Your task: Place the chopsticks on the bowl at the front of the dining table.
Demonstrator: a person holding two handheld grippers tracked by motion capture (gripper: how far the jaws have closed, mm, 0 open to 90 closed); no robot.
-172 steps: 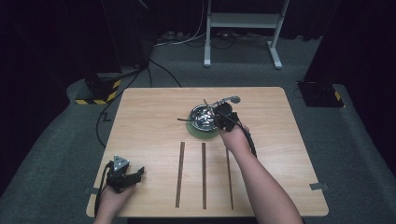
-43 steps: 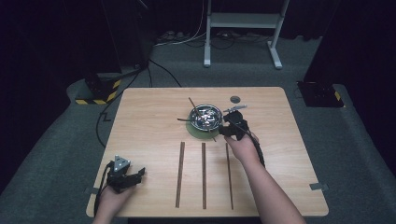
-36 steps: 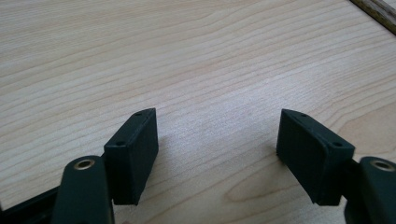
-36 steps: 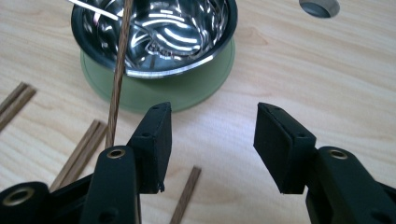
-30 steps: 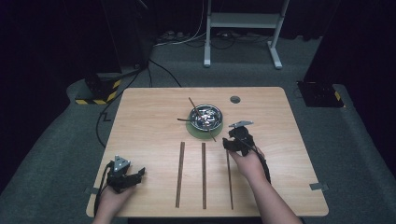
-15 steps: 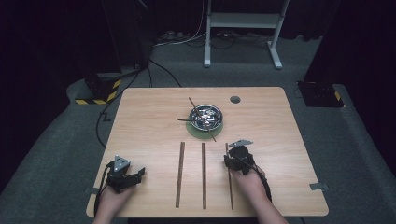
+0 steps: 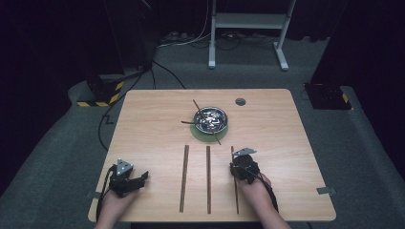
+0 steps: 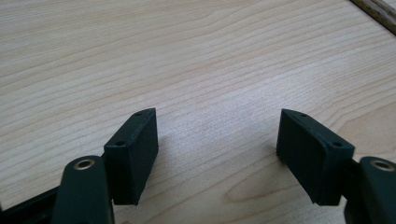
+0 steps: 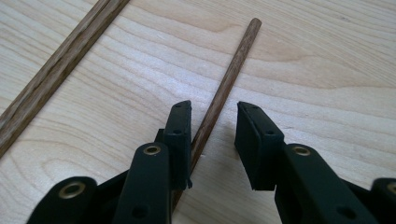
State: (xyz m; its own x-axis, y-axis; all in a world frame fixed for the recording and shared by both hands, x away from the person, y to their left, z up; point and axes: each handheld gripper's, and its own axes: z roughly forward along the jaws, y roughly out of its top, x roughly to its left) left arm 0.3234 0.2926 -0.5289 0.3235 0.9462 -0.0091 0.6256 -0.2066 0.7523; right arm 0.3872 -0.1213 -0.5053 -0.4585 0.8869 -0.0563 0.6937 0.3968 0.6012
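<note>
Three long brown wooden sticks lie side by side on the table: a left one [image 7: 184, 177], a middle one [image 7: 208, 177] and a right one [image 7: 236, 200]. My right gripper [image 7: 237, 164] sits low over the right stick [image 9: 233, 60], pointing toward its far end. Its jaws [image 9: 212, 109] have just been closing and straddle the stick. The stick lies against the left pad [image 9: 180, 135], while a gap stays at the right pad. The middle stick [image 9: 60, 70] runs past on the left. My left gripper [image 7: 142, 177] rests at the front left, open [image 8: 217, 114] over bare wood.
A dark bowl [image 7: 224, 121] holding metal pieces and thin sticks stands on a green mat [image 7: 198, 134] at the table's middle back. A small round hole [image 7: 240, 101] sits near the far edge. A stand and cables lie on the floor beyond.
My right hand has drawn back from the bowl toward the near edge and sunk onto the right stick. Its jaws have narrowed around the stick. The left hand has stayed put.
</note>
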